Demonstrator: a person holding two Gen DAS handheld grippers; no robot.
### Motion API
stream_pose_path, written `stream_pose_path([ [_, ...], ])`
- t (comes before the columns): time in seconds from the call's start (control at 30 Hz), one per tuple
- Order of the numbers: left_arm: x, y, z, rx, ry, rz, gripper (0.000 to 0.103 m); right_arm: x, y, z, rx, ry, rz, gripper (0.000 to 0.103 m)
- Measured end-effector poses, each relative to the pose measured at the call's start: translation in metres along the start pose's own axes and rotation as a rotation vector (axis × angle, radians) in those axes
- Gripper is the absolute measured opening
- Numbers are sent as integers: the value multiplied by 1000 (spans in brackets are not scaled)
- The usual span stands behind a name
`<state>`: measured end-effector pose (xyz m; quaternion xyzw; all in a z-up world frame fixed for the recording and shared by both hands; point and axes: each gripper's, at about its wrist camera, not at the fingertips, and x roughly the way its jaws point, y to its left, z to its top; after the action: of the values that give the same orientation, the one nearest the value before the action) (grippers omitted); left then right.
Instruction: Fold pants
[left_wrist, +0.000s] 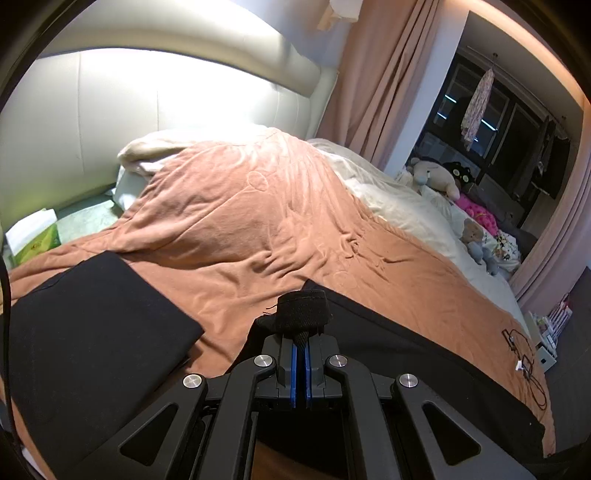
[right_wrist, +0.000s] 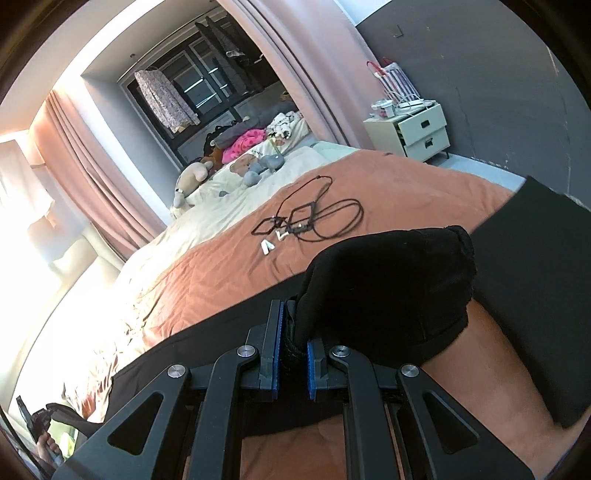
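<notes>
Both grippers, left (left_wrist: 301, 345) and right (right_wrist: 295, 350), have their fingers clamped on bunched edges of the black pants (left_wrist: 424, 369), lifted above the orange blanket (left_wrist: 240, 221).

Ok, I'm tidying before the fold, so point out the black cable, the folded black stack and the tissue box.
black cable (right_wrist: 334, 218), right wrist view, on its loop.
folded black stack (left_wrist: 92, 325), left wrist view, top face.
tissue box (left_wrist: 35, 240), left wrist view, its side.

An orange-brown quilt (left_wrist: 229, 221) covers a bed with a cream padded headboard (left_wrist: 110, 96). A tangled black cable (right_wrist: 314, 218) lies on it. Stuffed toys (right_wrist: 255, 166) sit near pink curtains (left_wrist: 373, 74). A white nightstand (right_wrist: 417, 131) stands beside a grey wall.
</notes>
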<state>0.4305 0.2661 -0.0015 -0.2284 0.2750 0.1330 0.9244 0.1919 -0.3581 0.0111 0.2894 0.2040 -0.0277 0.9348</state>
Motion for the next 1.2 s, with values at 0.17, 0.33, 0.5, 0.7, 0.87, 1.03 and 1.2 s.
stream_pose_path([
  [0.17,37,-11,9,-11,26,20,3,32,12,16,-16,14,-23,7],
  [0.33,78,-21,13,-17,64,43,3,74,23,32,-37,38,-56,7],
  [0.5,125,-31,18,-14,112,70,3,117,36,46,-61,62,-92,7],
  [0.7,179,-38,20,-15,163,100,3,164,52,58,-95,99,-140,7],
  [0.87,213,-41,21,-24,193,109,3,198,61,64,-111,129,-174,7],
  [1.03,240,-43,18,-30,222,128,3,226,64,66,-109,149,-204,7],
  [1.2,262,-46,14,-22,245,144,3,249,64,63,-94,163,-232,7],
])
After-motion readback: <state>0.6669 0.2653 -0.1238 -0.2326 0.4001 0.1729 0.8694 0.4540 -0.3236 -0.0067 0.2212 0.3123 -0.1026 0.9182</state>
